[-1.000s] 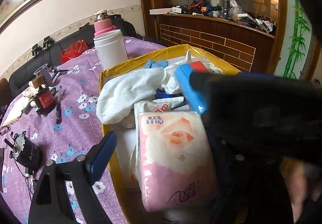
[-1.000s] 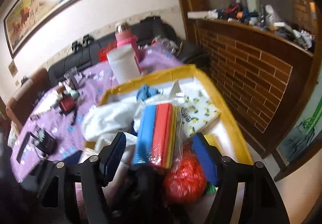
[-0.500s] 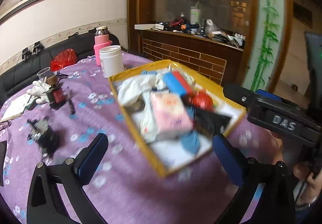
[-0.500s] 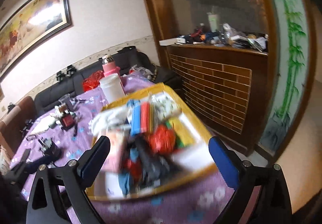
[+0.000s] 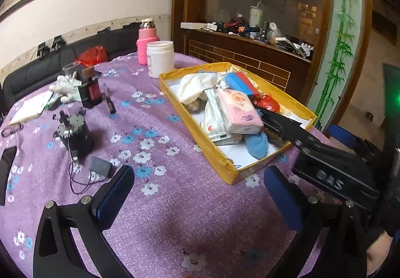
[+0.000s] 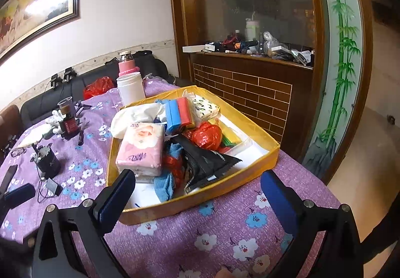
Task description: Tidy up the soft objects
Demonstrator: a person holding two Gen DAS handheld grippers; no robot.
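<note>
A round surface [image 5: 175, 215] under a purple cloth with white and blue flowers fills the near part of both views, with a black sofa [image 5: 37, 70] against the cream wall behind it and a brick-fronted wooden counter [image 6: 250, 88] heaped with clutter to the right. On the cloth sits a shallow yellow box [image 6: 200, 198], and the soft objects are piled inside it: a pink tissue pack [image 6: 140, 148] at the near left, a white cloth [image 6: 140, 113] behind it, a blue-and-red pack [image 6: 178, 110] standing on edge, a patterned tissue pack [image 6: 206, 107] toward the back, a crumpled red bag [image 6: 206, 134] in the middle, a black pouch [image 6: 207, 160] lying over a blue cloth [image 6: 165, 185] at the front. Behind the box stand a white jar [image 6: 131, 89] and a pink bottle [image 6: 126, 64]. To the left of the box the cloth carries a small dark bottle [image 6: 67, 125], white gloves [image 5: 66, 83], a black device with wires [image 5: 75, 133] and a phone [image 5: 6, 160] at the edge. The left hand-held gripper [image 5: 200, 193] hangs over bare cloth in front of the box, jaws spread wide and empty. The right hand-held gripper [image 6: 197, 193] is before the box's near wall, likewise released with nothing between its pads; in the left view its black body lies across the box's near right corner.
</note>
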